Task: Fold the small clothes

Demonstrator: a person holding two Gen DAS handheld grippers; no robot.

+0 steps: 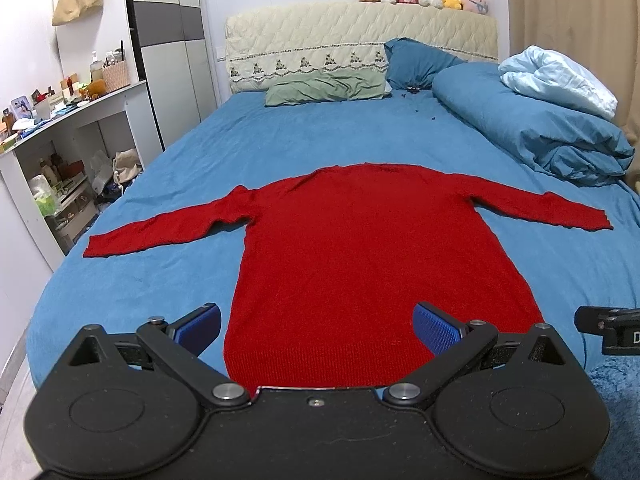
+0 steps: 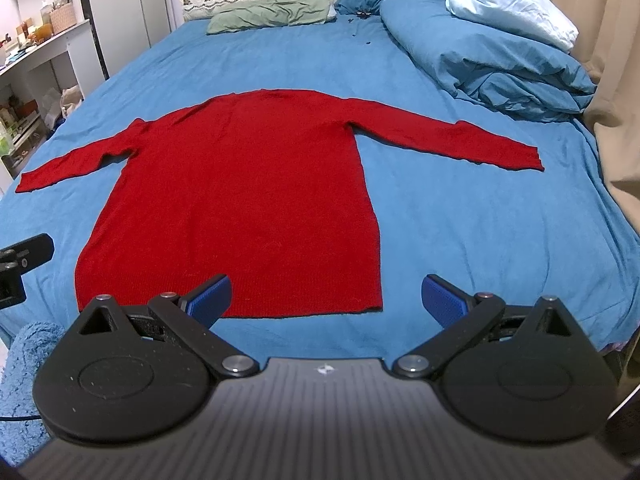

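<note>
Red sweater (image 1: 344, 248) lies flat on blue bed (image 1: 192, 152); both grippers' fingers (image 1: 200, 326) (image 2: 210, 298) spread, empty.

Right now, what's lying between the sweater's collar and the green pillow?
Only bare blue bedsheet. In the left wrist view, nothing rests between the red sweater collar and the green pillow; the small dark specks lie off to the right.

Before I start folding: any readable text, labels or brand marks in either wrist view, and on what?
"D": one white letter, cut off by the frame edge, on the black right gripper body seen from the left wrist view.
Small white emblem, no letters, on the grey ribbed gripper housing.
Packages on the white side shelf: too small to read.
Red knitted sweater: none visible.
</note>
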